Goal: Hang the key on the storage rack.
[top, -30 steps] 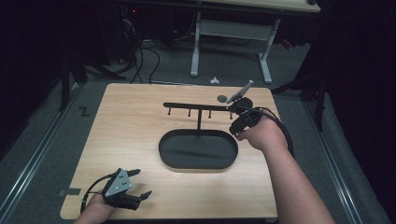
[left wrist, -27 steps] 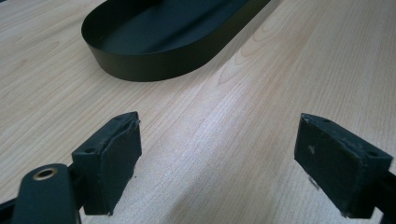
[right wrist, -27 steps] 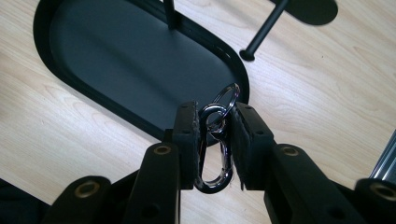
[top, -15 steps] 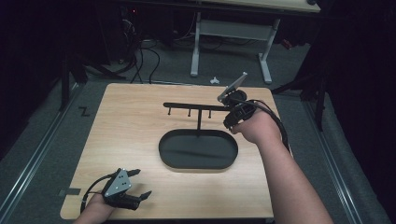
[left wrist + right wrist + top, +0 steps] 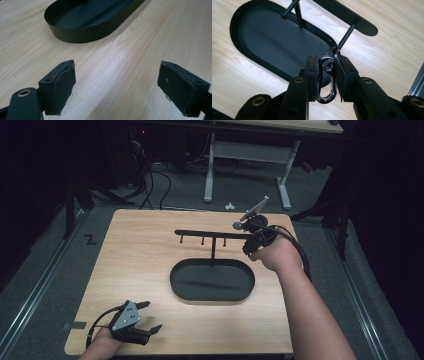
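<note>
Carabiner (image 5: 326,82) is what matters, though I go left first: my left gripper (image 5: 144,320) rests at the table's (image 5: 140,255) near-left corner, jaws wide and holding nothing, parked clear of the work. In the middle stands the black oval tray (image 5: 212,281) with its hook rack (image 5: 212,234). At the right, my right gripper (image 5: 326,75) pinches the carabiner between its pads, its ring (image 5: 334,53) held up near the rack's end peg (image 5: 345,37), probably so it can hang there.

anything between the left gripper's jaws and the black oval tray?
Nothing. In the left gripper view, bare wooden tabletop runs from the open left gripper up to the oval tray. The high view shows the same stretch bare.
</note>
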A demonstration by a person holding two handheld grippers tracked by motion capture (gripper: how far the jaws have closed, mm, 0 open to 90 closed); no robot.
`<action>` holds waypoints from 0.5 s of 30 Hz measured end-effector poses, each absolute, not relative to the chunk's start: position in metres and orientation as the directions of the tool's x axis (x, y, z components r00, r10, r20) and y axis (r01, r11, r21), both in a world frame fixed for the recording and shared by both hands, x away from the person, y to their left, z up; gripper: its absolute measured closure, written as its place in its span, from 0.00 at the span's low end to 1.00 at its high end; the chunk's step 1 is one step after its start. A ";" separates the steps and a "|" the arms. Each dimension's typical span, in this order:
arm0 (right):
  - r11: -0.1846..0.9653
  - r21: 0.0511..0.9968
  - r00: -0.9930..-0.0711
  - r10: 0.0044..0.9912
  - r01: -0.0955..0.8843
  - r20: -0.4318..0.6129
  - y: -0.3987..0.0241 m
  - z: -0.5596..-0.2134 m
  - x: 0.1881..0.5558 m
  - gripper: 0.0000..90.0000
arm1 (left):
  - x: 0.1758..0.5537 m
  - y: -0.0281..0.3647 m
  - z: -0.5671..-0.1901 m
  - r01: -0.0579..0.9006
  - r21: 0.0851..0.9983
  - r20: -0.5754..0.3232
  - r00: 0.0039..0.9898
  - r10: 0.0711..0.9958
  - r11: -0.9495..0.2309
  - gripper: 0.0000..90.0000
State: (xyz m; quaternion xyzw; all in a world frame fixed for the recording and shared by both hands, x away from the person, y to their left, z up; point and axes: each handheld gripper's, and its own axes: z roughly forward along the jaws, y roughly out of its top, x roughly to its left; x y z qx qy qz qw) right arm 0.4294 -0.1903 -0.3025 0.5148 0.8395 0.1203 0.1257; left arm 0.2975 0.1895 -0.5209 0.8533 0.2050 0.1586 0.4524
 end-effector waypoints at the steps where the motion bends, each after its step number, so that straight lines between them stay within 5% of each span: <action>1: 0.441 0.331 -0.438 0.895 0.834 -0.087 -0.190 -0.303 0.429 0.81 | 0.298 0.189 -0.521 0.206 0.837 0.085 0.866 0.493 -0.507 0.17; 15: 0.414 0.336 -0.403 0.909 0.846 -0.107 -0.201 -0.308 0.435 0.81 | 0.297 0.190 -0.521 0.209 0.837 0.083 0.865 0.495 -0.506 0.17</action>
